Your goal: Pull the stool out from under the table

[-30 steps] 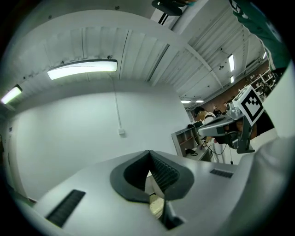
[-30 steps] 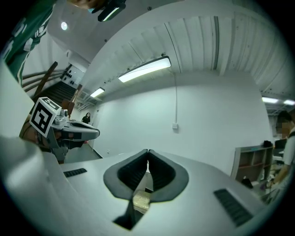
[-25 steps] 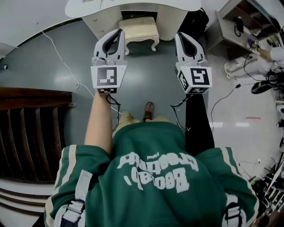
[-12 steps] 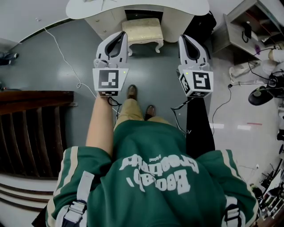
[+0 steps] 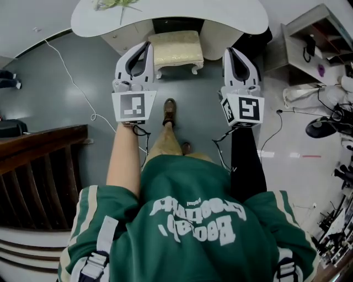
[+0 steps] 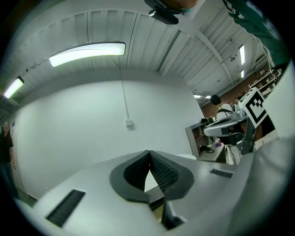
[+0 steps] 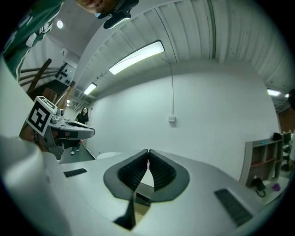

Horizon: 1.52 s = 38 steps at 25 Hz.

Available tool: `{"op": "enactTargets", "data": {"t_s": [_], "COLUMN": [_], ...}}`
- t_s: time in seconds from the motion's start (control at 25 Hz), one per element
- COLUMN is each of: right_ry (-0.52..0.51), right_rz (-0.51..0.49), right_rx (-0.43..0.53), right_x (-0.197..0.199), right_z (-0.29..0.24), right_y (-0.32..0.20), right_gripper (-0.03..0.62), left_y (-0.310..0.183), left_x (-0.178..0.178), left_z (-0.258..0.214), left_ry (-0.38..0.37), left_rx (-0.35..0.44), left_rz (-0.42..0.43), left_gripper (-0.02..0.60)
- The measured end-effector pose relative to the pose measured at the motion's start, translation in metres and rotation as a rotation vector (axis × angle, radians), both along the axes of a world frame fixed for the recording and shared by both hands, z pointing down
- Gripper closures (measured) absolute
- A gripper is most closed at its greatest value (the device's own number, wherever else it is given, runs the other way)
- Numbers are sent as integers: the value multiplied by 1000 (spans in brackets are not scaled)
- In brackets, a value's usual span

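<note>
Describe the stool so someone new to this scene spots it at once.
Find the white curved table at the top of the head view. The stool stands in front of its dark kneehole, right at the table's edge. It alone has a cream cushioned top and curved white legs.

White lettering was printed across the green sweatshirt (image 5: 190, 256), upside down in the head view: two large words under one small word. None could be read with certainty. The marker cube (image 5: 132, 106) of the left gripper (image 5: 146, 45) and the marker cube (image 5: 244, 109) of the right gripper (image 5: 229, 51) each carried a black-and-white square code pattern.
</note>
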State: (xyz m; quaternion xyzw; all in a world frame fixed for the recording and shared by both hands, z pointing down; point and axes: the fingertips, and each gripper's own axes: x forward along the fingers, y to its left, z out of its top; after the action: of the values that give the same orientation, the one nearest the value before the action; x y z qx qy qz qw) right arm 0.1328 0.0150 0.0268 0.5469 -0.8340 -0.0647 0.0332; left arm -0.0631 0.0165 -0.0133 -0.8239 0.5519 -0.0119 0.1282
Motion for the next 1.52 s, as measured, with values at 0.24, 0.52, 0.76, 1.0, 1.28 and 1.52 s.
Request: {"op": "enactTargets", "data": {"t_s": [0.24,0.52,0.76,1.0,1.28,1.52], "right_ry": [7,36,41,62,51,35], "right_rz": [5,23,54,47,-11,-25], "right_rx": [-29,-112,-181,-259,-275,-279], "right_x": [-21,-40,-46,-43,-46,-35], "right_z": [24,86,148,207,255,305], "right_y": [-85,-164,-201,-216,-219,-203], "right_gripper": [574,574,533,491,386,353], "left_y": [-92,-176,-221,-238,-233,-213], "left_x": [-20,-25,-31,-38,-41,-42], "left_z": [24,79,139,203,258,310], "left_ry": [-22,11,-1,73,93,93], "left_rx": [2,-73,-125,-208,-241,-253], "left_rz": [24,64,93,75,50,10], "left_gripper": [566,565,565,442,344,323]}}
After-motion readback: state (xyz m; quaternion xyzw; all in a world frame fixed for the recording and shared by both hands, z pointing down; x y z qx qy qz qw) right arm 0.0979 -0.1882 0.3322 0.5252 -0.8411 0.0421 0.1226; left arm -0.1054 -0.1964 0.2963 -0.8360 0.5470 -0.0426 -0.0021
